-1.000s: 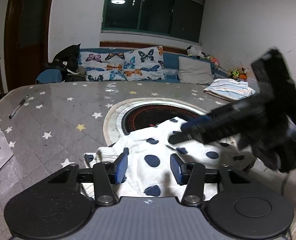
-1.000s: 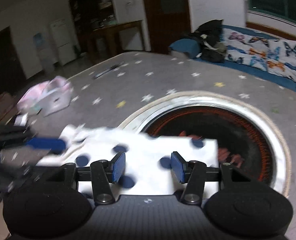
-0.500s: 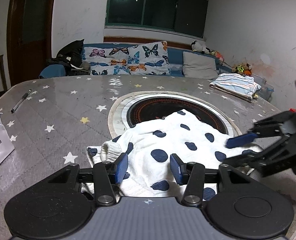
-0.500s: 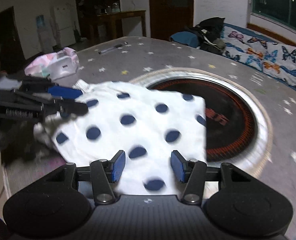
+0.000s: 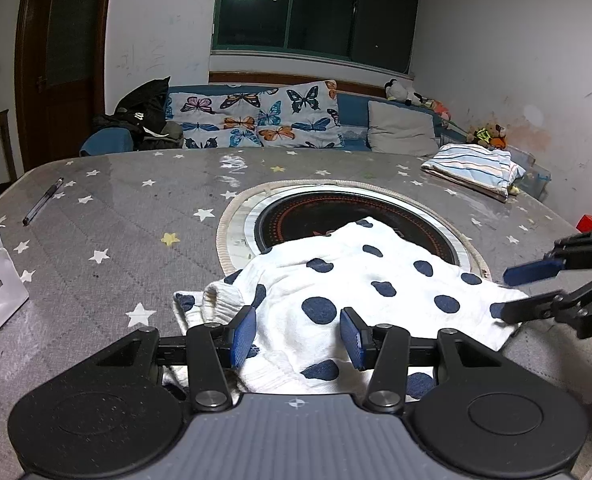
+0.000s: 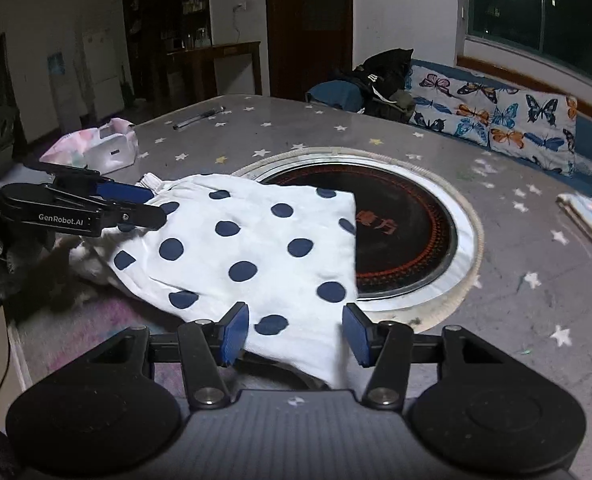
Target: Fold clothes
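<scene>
A white garment with navy polka dots (image 5: 359, 280) lies spread on the grey star-printed tablecloth (image 5: 108, 216), its far edge draped over the near rim of the round black cooktop (image 5: 335, 210) set into the table, so that the cooktop's near part is covered and its far arc stays bare. On the side of the garment away from the cooktop's right rim, a ribbed white cuff (image 5: 222, 300) is bunched up just beside the cooktop's pale ring. The left gripper (image 5: 297, 338) hangs over the garment's near edge, on the near side of the cooktop, its blue pads (image 5: 243, 334) standing apart with dotted cloth showing in the gap below them and neither pad pressing on it. In the right wrist view the right gripper (image 6: 294, 336) sits low over the opposite corner of the garment, near the cooktop's near rim; its jaws have just been closing a little, cloth lies between them, but the pads (image 6: 234, 332) remain clear of the fabric, so it too is open. Each gripper shows in the other's camera as a black linkage with a blue tip at the garment's edge. Beyond the cooktop, towards the far right table corner, lies a folded striped cloth (image 5: 473, 166); a pen (image 5: 42, 202) lies far left of the cooktop, and a white tissue pack (image 6: 104, 148) sits well to its left. Behind the table stands a blue sofa with butterfly cushions (image 5: 256, 122).
</scene>
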`<state>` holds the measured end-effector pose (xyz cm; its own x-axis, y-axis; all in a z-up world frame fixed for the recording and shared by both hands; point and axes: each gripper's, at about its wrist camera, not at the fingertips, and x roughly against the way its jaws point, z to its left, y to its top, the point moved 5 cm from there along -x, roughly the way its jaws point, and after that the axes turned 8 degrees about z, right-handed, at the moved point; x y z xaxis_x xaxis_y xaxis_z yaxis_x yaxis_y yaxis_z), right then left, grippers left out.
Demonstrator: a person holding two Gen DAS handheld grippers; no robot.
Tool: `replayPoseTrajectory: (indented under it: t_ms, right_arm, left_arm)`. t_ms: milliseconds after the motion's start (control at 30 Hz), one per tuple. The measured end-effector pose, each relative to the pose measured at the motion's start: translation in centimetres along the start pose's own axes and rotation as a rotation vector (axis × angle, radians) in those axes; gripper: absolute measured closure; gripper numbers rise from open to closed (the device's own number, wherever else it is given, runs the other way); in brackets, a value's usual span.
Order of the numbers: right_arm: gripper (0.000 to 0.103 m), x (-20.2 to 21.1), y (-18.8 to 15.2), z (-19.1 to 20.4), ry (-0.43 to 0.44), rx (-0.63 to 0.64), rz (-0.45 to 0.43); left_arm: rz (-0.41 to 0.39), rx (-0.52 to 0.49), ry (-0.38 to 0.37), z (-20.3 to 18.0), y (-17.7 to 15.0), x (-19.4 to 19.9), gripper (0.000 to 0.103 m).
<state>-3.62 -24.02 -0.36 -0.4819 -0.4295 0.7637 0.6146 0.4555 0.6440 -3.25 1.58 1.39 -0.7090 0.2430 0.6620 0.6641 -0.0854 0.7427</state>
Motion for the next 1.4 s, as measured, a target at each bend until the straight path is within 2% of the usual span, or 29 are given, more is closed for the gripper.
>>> replayPoseTrajectory:
  t_ms: [167,333,467,567,767,1033,1233,1400]
  right_arm:
    - [0.060,-0.3,-1.7,-0.5,-0.018,-0.013,0.050]
    - [0.061,1.0,-2.6,-1.0,-0.038,-0.026,0.063]
    - [0.061,2.7,-1.3,-0.7,-0.037,-0.024,-0.021]
    - [0.061,2.8,-0.2,0.1,0.001,-0.012,-0.058]
    - [0.061,0.4,-1.5,0.8,0.024,-0.006,0.015]
    - [0.062,1.2,-3.0,1.1,0.016,0.014,0.045]
    - [0.061,2.3,-1.8,1.0,0.020,0.010,0.005]
    - [0.061,1.3,-0.9,0.5,0.029,-0.013,-0.011]
  left_arm:
    - [0.001,-0.007,0.000,0.0,0.0,-0.1,0.053]
    - [0.002,-0.008,0.001,0.0,0.0,-0.1,0.053]
    - [0.004,-0.013,0.004,-0.1,0.0,-0.2,0.052]
    - [0.003,-0.014,0.007,-0.2,-0.1,-0.2,0.052]
    - [0.004,-0.015,0.010,-0.2,-0.1,-0.3,0.052]
    - [0.004,-0.013,0.009,0.2,0.0,-0.5,0.052]
    - [-0.006,-0.011,-0.003,0.0,0.0,0.0,0.050]
    - [-0.026,-0.004,0.004,-0.1,-0.3,1.6,0.049]
